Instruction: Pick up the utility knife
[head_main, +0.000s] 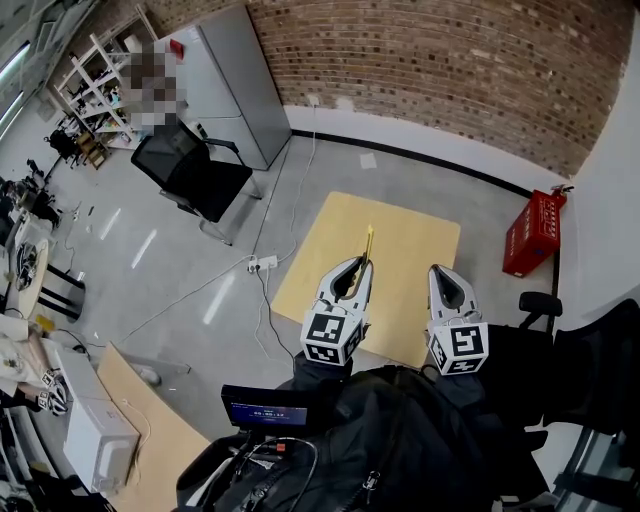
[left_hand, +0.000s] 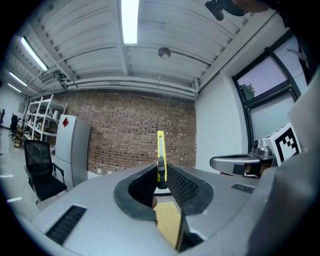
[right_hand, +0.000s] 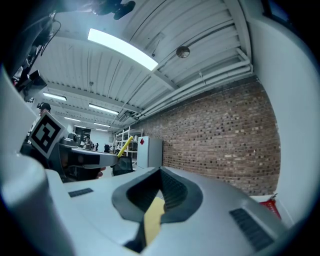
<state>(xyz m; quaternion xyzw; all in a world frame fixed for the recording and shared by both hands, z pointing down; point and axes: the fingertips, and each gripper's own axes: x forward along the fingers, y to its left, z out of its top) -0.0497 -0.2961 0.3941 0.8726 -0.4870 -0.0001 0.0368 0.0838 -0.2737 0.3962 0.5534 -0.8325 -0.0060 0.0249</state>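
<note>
The utility knife (head_main: 368, 243) is slim and yellow with a black slider. My left gripper (head_main: 358, 264) is shut on its lower end, holding it up in the air over the tan tabletop (head_main: 410, 240). In the left gripper view the utility knife (left_hand: 160, 150) stands upright out of the left gripper (left_hand: 161, 178), between the dark ribbed pads (left_hand: 182, 186). My right gripper (head_main: 439, 270) hovers level with it to the right, shut with nothing in it. From the right gripper (right_hand: 160, 174) view, the utility knife (right_hand: 124, 146) sticks out of the left gripper (right_hand: 82, 159) at the left.
A red crate (head_main: 532, 232) stands on the floor right of the tabletop. A black office chair (head_main: 195, 175) and a grey cabinet (head_main: 235, 85) are at the back left. A power strip (head_main: 265, 263) with cables lies left of the tabletop. A brick wall closes the far side.
</note>
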